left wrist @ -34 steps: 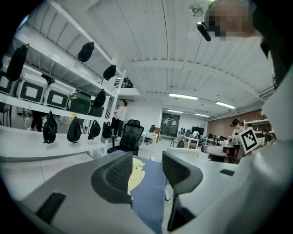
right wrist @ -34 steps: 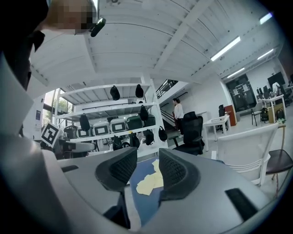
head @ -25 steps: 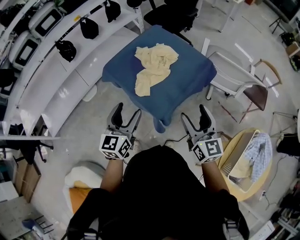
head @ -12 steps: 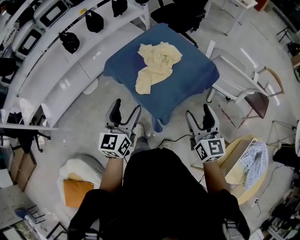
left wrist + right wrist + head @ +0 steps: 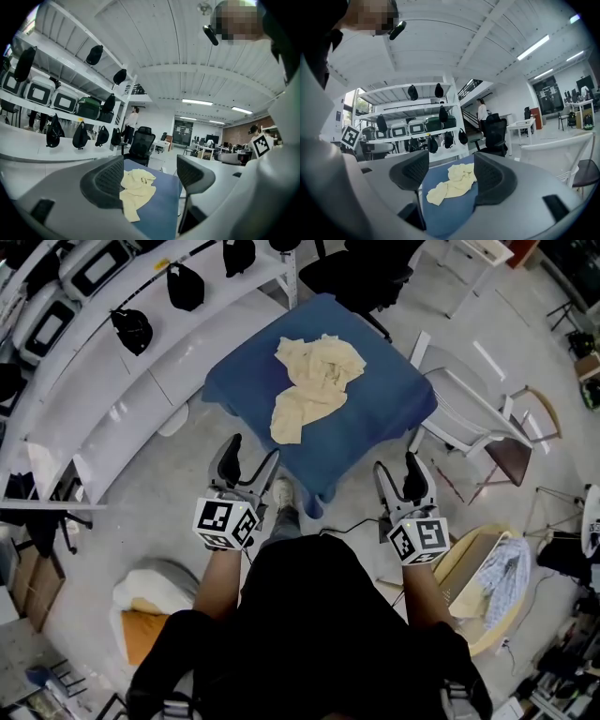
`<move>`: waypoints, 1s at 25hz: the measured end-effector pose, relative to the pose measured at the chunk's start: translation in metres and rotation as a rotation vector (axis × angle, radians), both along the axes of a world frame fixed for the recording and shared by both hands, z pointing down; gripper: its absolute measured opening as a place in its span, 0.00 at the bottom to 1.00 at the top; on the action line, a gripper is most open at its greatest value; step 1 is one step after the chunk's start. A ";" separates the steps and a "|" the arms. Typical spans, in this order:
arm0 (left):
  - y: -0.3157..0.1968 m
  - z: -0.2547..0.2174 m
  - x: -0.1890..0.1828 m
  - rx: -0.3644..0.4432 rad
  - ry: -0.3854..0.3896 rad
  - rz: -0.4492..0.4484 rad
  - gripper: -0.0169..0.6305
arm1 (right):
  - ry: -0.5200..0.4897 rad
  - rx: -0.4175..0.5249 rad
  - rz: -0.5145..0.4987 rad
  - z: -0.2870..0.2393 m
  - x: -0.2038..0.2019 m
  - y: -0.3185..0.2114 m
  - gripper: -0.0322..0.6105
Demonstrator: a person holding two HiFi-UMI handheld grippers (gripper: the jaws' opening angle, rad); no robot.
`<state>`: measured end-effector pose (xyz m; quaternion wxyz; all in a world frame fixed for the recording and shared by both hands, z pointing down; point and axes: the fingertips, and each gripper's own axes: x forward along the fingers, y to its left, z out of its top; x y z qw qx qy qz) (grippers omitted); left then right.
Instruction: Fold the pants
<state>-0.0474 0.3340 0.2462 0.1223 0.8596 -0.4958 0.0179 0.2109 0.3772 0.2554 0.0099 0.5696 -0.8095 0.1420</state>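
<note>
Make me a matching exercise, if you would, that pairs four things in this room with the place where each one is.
Things:
1. pants
2. black office chair
3. white chair
4. basket

Places:
A. on the floor at the person's right
B. beyond the far edge of the table
C. crumpled on top of the table
D. just to the right of the table

Pairs: 1-C, 2-B, 3-D, 4-A
</note>
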 end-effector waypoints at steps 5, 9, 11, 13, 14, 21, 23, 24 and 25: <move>-0.056 -0.002 -0.006 0.005 -0.003 0.054 0.56 | -0.014 -0.013 0.032 -0.001 -0.015 -0.049 0.50; -0.100 0.004 -0.015 0.007 -0.027 0.089 0.56 | 0.011 -0.025 0.021 0.005 -0.040 -0.092 0.49; -0.118 0.008 -0.021 0.005 -0.036 0.105 0.56 | 0.028 -0.036 0.006 0.009 -0.055 -0.111 0.49; -0.134 0.012 -0.028 -0.002 -0.036 0.117 0.56 | 0.042 -0.047 -0.008 0.013 -0.071 -0.127 0.49; -0.141 0.014 -0.031 -0.005 -0.034 0.122 0.56 | 0.047 -0.052 -0.012 0.014 -0.078 -0.134 0.49; -0.182 0.020 -0.058 0.002 -0.046 0.146 0.56 | 0.055 -0.071 0.008 0.022 -0.110 -0.176 0.47; -0.192 0.022 -0.063 -0.002 -0.054 0.157 0.56 | 0.048 -0.076 0.017 0.022 -0.116 -0.184 0.47; -0.196 0.023 -0.066 -0.007 -0.056 0.160 0.56 | 0.045 -0.082 0.021 0.024 -0.119 -0.187 0.47; -0.199 0.025 -0.067 -0.014 -0.056 0.163 0.56 | 0.044 -0.090 0.022 0.027 -0.121 -0.190 0.47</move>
